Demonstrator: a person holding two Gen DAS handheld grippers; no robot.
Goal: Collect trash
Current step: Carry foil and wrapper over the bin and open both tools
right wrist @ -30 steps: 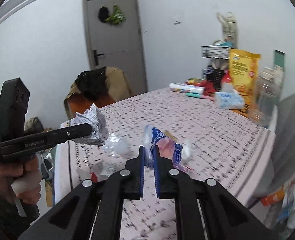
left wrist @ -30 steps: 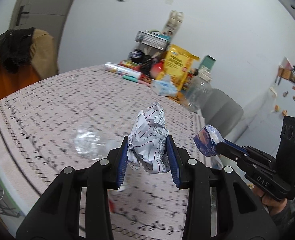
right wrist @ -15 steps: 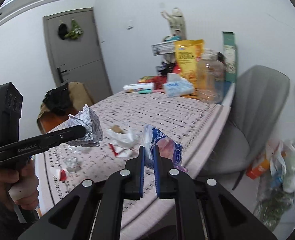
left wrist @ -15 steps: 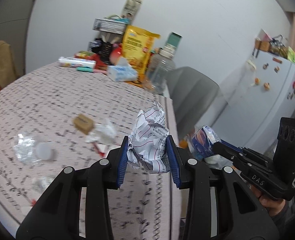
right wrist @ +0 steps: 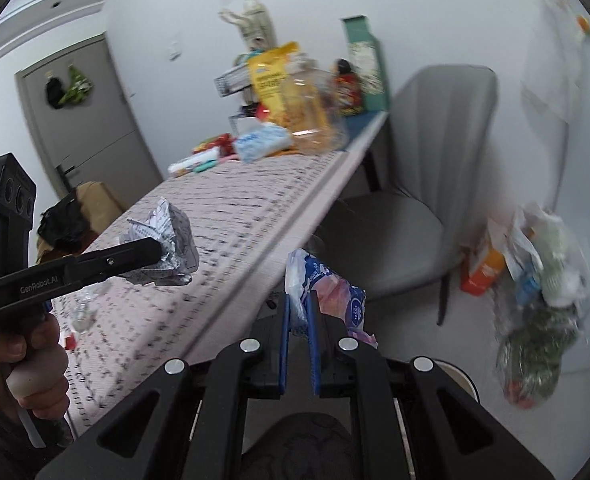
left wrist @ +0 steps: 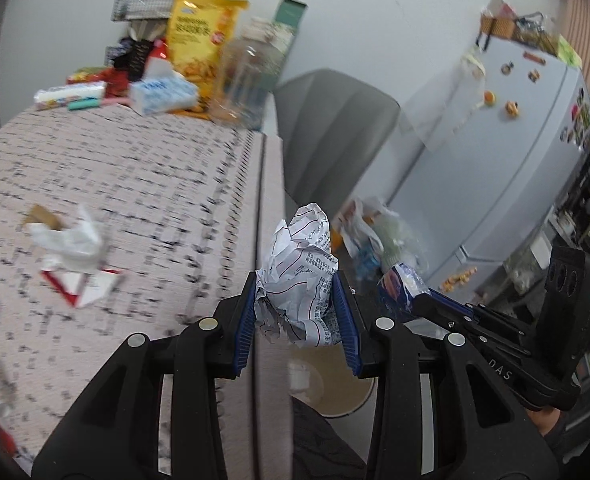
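The left gripper clamped an upright crumpled paper ball beyond the table edge, long axis toward 12 o'clock, while the right gripper, nearly closed, pinched a blue wrapper, its lower end hidden.

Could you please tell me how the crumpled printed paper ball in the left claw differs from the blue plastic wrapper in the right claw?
The crumpled white printed paper ball is bulky and holds the left claw well apart; the thin blue and pink plastic wrapper lets the right claw close almost fully. The paper ball bears black text and red lines; the wrapper is glossy and coloured. Both are clamped trash held beyond the table edge.
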